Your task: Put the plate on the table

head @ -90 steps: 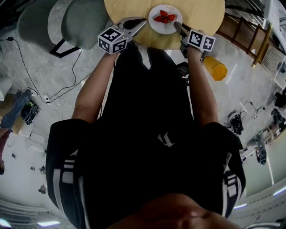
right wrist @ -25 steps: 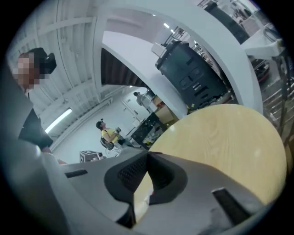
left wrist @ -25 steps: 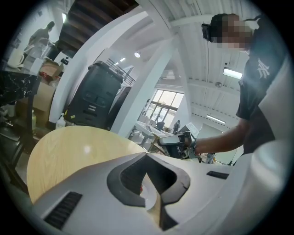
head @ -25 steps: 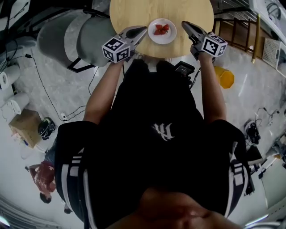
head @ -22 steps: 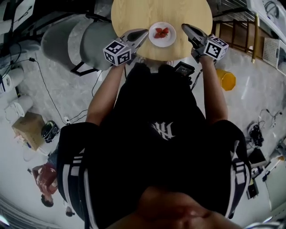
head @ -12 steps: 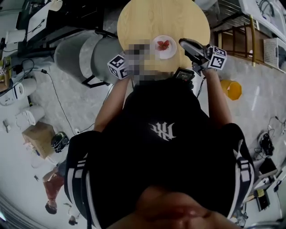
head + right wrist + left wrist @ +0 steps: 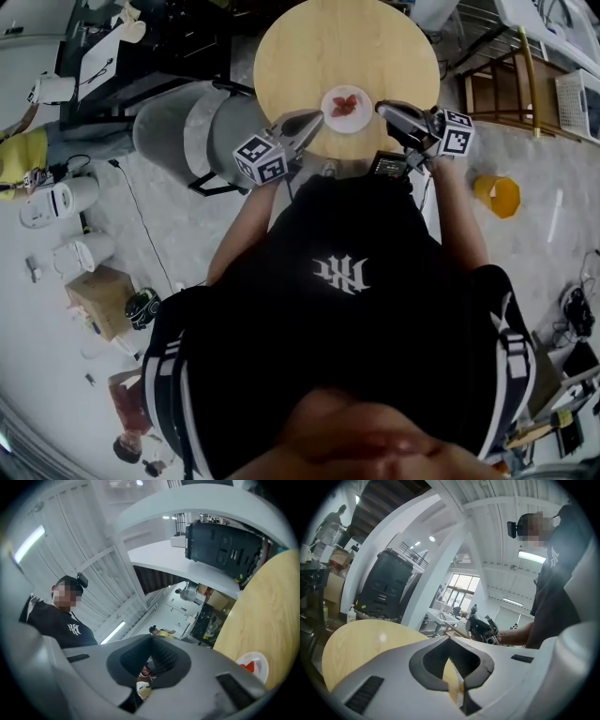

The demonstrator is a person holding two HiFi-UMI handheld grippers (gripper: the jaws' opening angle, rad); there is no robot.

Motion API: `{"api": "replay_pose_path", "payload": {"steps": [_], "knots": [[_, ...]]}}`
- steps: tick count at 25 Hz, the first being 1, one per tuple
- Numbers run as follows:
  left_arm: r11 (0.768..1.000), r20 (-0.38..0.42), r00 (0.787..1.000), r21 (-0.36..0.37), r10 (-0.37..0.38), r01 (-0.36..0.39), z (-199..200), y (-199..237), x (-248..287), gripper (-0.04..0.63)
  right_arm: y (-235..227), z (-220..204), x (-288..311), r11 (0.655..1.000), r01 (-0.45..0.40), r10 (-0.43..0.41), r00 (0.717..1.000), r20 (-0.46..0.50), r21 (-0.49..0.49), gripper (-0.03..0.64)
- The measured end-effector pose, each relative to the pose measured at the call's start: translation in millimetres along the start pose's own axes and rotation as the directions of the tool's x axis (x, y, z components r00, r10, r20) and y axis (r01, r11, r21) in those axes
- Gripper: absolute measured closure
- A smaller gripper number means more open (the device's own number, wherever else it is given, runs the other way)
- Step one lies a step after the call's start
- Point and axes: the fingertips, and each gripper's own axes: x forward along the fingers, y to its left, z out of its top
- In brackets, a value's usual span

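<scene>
My own dark-shirted torso fills the lower head view and hides the floor just in front of me. In the right gripper view the plate [image 7: 253, 664] is cut off by the gripper's grey body, so only a white rim and a patch of red show. The red food on it is too small to count from any view.

Both my forearms reach forward over the near edge of the table [image 7: 347, 47]. The left gripper [image 7: 316, 116] lies to the left of the plate and the right gripper [image 7: 381, 108] to its right. Both tips angle inward towards the plate and neither touches it.

My left jaws are together with nothing between them. My right jaws have just been closing and now meet on nothing.

I count one plate, resting on the round wooden table near its front edge. There are also two marker cubes [image 7: 262, 157], two grey chairs [image 7: 178, 127] and one yellow bucket [image 7: 497, 195].
</scene>
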Motion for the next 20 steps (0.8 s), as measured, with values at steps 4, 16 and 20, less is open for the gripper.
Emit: {"api": "replay_pose_path", "payload": {"steps": [4, 16, 20], "knots": [[0.999, 0.006, 0.999, 0.001, 0.034, -0.034, -3, -4, 2, 0.584, 0, 1, -12, 0.998, 0.035, -0.036, 0.999, -0.016, -0.052, 0.620], [0.988, 0.007, 0.990, -0.060, 0.141, -0.140, -33, -30, 9, 0.584, 2, -11, -58, 0.999, -0.033, 0.030, 0.992, -0.124, -0.025, 0.620], [0.980, -0.029, 0.987, -0.124, 0.156, -0.158, -62, -47, 6, 0.584, 15, -18, -84, 1.000, -0.004, 0.002, 0.994, -0.105, -0.020, 0.620]]}}
